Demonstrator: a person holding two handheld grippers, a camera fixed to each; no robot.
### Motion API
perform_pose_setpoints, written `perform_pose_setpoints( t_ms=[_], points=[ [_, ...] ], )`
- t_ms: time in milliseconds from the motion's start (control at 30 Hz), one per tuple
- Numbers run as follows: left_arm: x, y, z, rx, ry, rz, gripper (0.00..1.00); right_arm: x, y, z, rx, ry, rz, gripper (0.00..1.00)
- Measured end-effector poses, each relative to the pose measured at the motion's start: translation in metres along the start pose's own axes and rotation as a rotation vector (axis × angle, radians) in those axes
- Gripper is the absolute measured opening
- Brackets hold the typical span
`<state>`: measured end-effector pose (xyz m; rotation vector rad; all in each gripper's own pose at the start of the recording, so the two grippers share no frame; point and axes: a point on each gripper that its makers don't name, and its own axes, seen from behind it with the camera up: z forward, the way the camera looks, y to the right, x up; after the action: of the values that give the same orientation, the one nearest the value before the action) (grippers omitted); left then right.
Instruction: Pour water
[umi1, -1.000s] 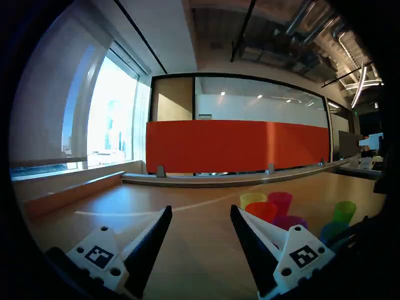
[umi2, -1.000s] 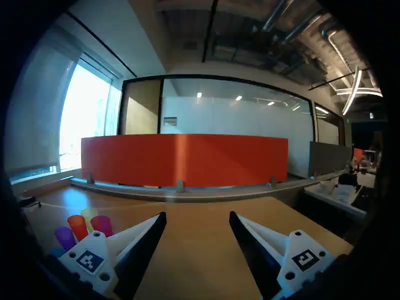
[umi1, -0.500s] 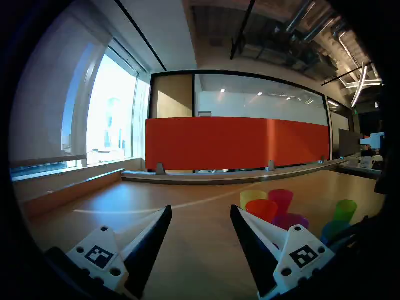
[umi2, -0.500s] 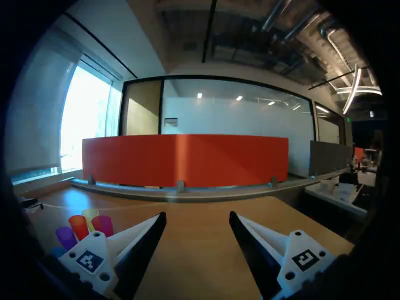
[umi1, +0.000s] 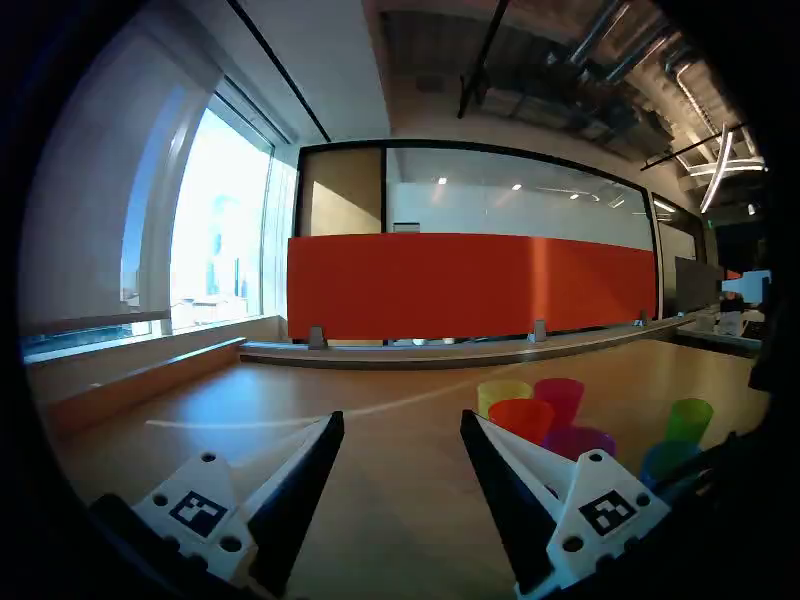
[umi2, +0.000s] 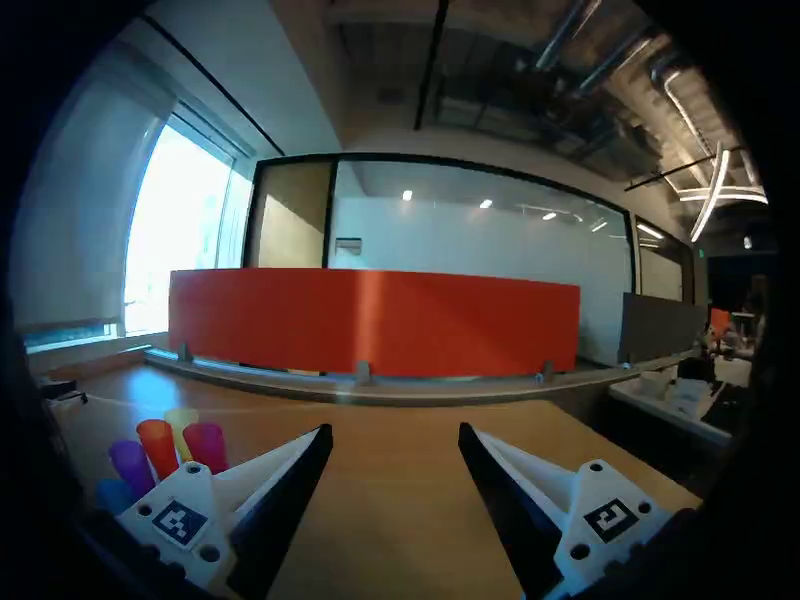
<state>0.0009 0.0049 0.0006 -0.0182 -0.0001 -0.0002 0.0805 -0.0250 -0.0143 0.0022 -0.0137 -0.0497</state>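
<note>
Several coloured plastic cups stand in a cluster on the wooden table (umi1: 400, 500). In the left gripper view they sit right of my fingers: a yellow cup (umi1: 503, 393), a magenta cup (umi1: 560, 393), an orange cup (umi1: 523, 415), a purple cup (umi1: 582, 441), a green cup (umi1: 690, 417) and a blue cup (umi1: 663, 460). My left gripper (umi1: 402, 424) is open and holds nothing. In the right gripper view the orange cup (umi2: 158, 445), magenta cup (umi2: 205, 444), purple cup (umi2: 131, 465) and yellow cup (umi2: 181, 420) stand at the lower left. My right gripper (umi2: 396, 436) is open and holds nothing.
An orange divider panel (umi1: 470, 285) runs along the table's far edge, with a glass wall behind it. Bright windows (umi1: 215, 250) line the left side. A second desk with items (umi2: 680, 390) lies to the far right.
The right gripper view has tipped slightly, so the cups sit a little higher and further right in it. The left gripper view is almost unchanged.
</note>
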Motion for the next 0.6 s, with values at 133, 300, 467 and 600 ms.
perform_pose_setpoints(
  t_ms=[133,300,467,600],
  points=[
    [0.000,0.000,0.000,0.000,0.000,0.000,0.86,0.000,-0.001,-0.001,0.006,0.013,0.001,0.97],
    [0.000,0.000,-0.001,0.000,0.000,0.001,0.86,0.001,0.000,0.002,0.010,0.036,0.003,0.98],
    [0.000,0.000,0.000,0.000,0.000,0.001,0.86,-0.001,0.000,0.006,0.016,0.063,0.000,0.98],
    [0.000,0.000,0.000,0.000,0.000,0.001,0.86,-0.013,0.000,0.011,0.019,0.068,0.009,0.98]
  ],
)
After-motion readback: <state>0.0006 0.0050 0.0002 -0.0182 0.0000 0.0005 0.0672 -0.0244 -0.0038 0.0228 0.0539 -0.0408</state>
